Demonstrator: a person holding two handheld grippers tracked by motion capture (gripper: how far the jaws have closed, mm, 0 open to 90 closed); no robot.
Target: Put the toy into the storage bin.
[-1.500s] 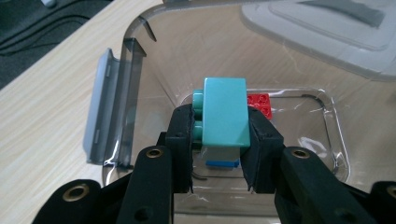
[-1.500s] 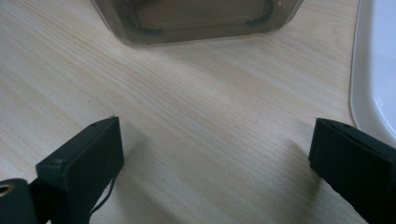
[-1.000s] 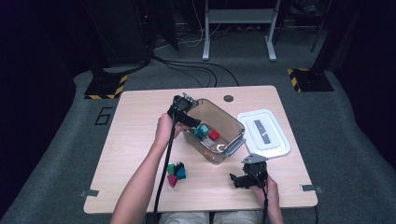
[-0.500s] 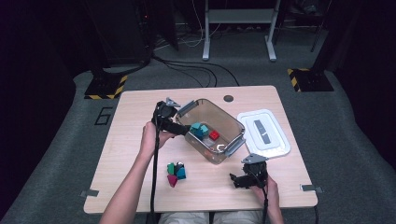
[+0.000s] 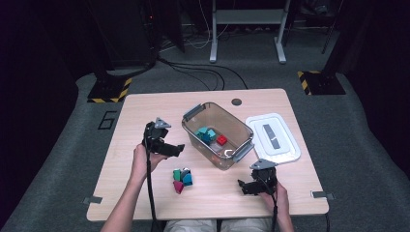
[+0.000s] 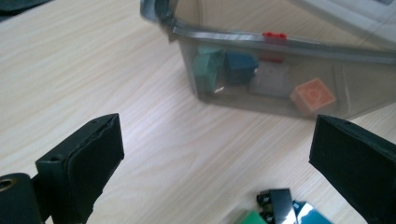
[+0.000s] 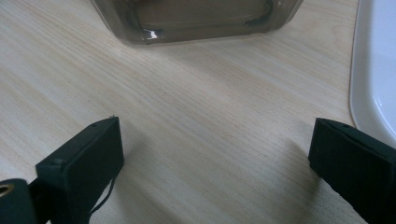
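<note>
A clear plastic bin (image 5: 193,117) sits mid-table holding teal, blue, white and red blocks (image 5: 211,136). In the left gripper view the bin wall (image 6: 327,60) shows the same blocks (image 6: 312,95) through it. A small pile of green, teal, blue and dark red blocks (image 5: 182,179) lies on the table in front of the bin. My left gripper (image 5: 176,150) is open and empty, left of the bin and above the pile. My right gripper (image 5: 244,187) rests open and empty near the front edge, below the bin's right corner (image 7: 196,25).
The bin's white lid (image 5: 272,137) lies flat to the right of the bin, and its edge (image 7: 373,65) shows beside my right gripper. A dark round grommet (image 5: 236,102) sits at the table's back. Cables trail on the floor behind.
My left gripper has drawn back from over the bin, leftward and toward the front, and now hangs open left of the bin. The right gripper has stayed put.
</note>
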